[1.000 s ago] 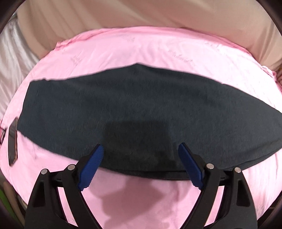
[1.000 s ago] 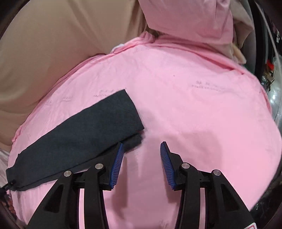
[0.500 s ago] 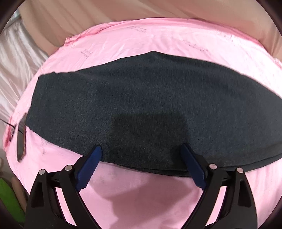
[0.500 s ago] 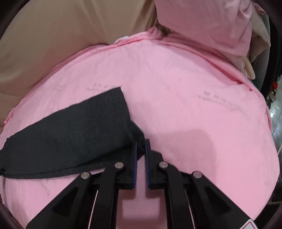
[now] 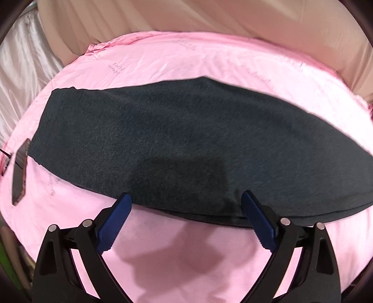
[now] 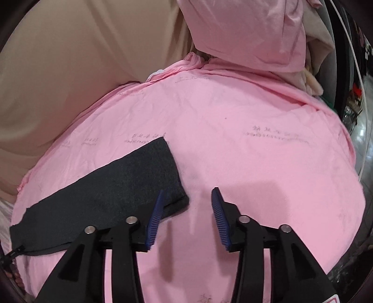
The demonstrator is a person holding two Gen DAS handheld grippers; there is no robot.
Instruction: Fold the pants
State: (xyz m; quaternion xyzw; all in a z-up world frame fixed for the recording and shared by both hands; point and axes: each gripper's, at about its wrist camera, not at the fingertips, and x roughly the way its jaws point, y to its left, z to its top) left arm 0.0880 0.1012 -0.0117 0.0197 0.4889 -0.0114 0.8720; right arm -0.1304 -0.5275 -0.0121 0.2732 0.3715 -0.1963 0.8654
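The dark grey pants (image 5: 186, 144) lie flat as a long band across the pink sheet (image 5: 186, 58). My left gripper (image 5: 186, 200) is open and empty, its blue pads straddling the pants' near edge just above the cloth. In the right wrist view the pants (image 6: 105, 191) run from the lower left to a squared end near the middle. My right gripper (image 6: 187, 193) is open and empty at that end's near corner, the left pad over the cloth, the right pad over bare sheet (image 6: 256, 163).
A dark flat phone-like object (image 5: 19, 172) lies on the sheet left of the pants. Beige fabric (image 5: 209, 16) rises behind the bed. A pink pillow (image 6: 244, 32) and piled items stand at the far right. The sheet's edge drops off on the right.
My right gripper shut on the pants' end corner half a second ago and has opened again, the corner lying on the sheet. My left gripper stayed open and drifted slightly along the near edge.
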